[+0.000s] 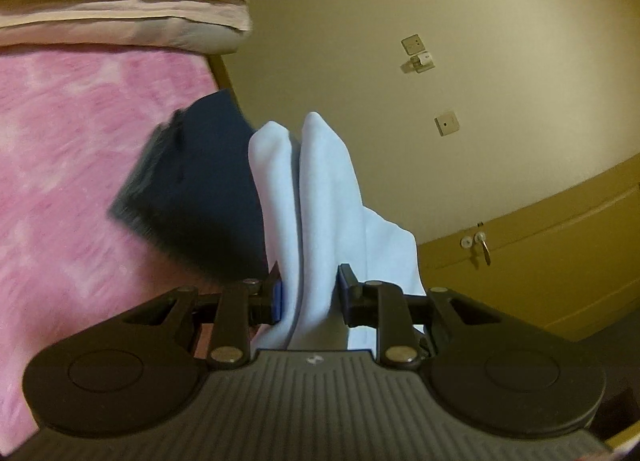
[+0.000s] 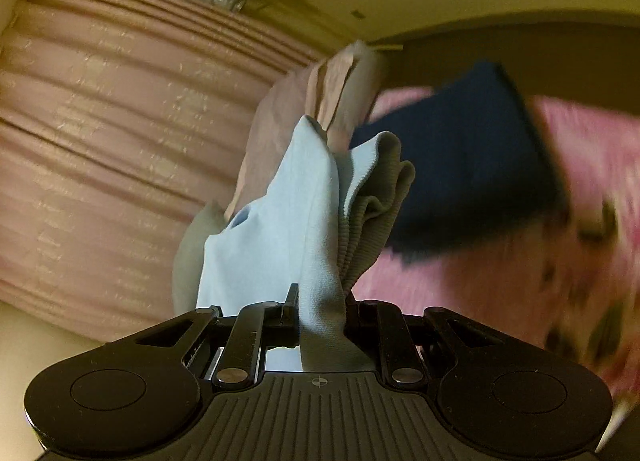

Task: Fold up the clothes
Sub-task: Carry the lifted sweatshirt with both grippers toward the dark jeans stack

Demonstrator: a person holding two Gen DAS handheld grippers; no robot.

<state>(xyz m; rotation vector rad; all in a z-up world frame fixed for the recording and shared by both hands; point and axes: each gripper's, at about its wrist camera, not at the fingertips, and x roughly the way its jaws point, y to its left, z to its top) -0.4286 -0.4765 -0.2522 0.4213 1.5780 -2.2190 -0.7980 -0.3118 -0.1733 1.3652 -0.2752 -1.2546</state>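
Since both wrist views are smeared by motion, only the nearest things read clearly, and the lines below keep to those.

Garment: a light blue garment point(image 1: 320, 197) is held up off the pink bedspread point(image 1: 72, 165), bunched in both grippers, with the folded navy garment point(image 1: 200, 189) lying on the spread just behind it.

Handling: by its look it is light, soft and limp, a knit with a ribbed hem point(image 2: 372, 197); it will likely sag and fold on itself wherever it is not supported, and it is neither fragile nor slippery.

Where to hold: edges or corners, well apart along one side, would let it hang flat; the present bunched grips gather several layers.

Left gripper point(image 1: 310, 297): jaws partly closed, the blue pads pressing a thick doubled fold of the cloth between them.

Right gripper point(image 2: 320, 313): jaws nearly together, pinching a thinner gather of the same cloth beside the ribbed hem.

Surroundings: beige bedding point(image 1: 120, 1) lies at the far edge of the bedspread; a pink curtain point(image 2: 100, 121) hangs beyond it.
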